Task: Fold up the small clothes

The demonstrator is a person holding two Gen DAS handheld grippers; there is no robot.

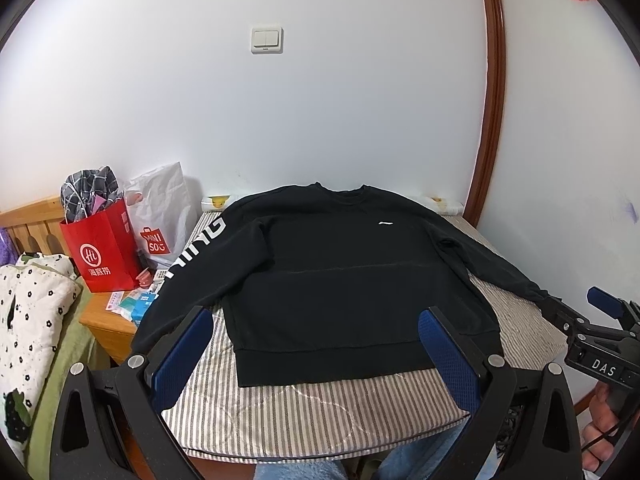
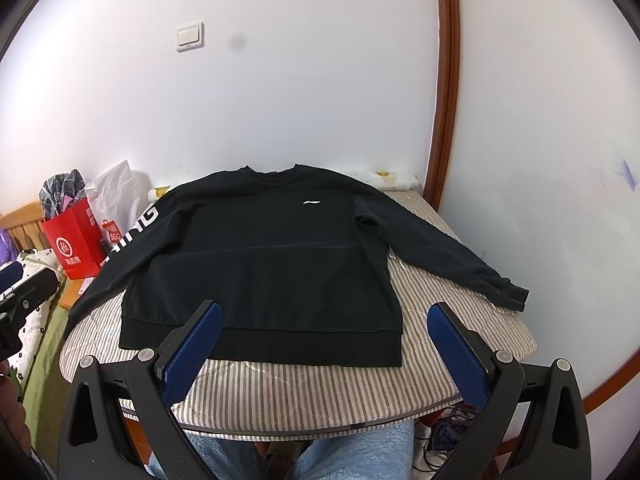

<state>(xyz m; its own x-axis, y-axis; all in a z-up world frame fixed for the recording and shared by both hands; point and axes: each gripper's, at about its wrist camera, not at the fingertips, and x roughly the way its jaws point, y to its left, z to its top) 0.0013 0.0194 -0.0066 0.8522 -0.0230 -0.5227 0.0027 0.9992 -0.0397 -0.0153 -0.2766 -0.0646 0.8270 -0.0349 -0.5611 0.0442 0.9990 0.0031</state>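
Note:
A black long-sleeved sweatshirt [image 1: 340, 276] [image 2: 272, 264] lies flat, front up, on a striped padded table [image 1: 320, 412] [image 2: 312, 392], collar toward the wall and both sleeves spread outward. The left sleeve carries white lettering and hangs off the table's left edge. My left gripper [image 1: 316, 320] is open, held above the hem near the front edge, touching nothing. My right gripper [image 2: 326, 316] is also open, hovering over the hem; in the left wrist view the right gripper [image 1: 608, 308] shows by the right sleeve cuff.
A red paper bag [image 1: 104, 248] and a white shopping bag [image 1: 160, 216] stand on a wooden nightstand [image 1: 108, 324] at the left. A floral quilt [image 1: 28, 320] lies on the bed at far left. The wall is close behind, a wooden door frame [image 2: 444, 100] right. The person's knees [image 2: 320, 456] sit under the table.

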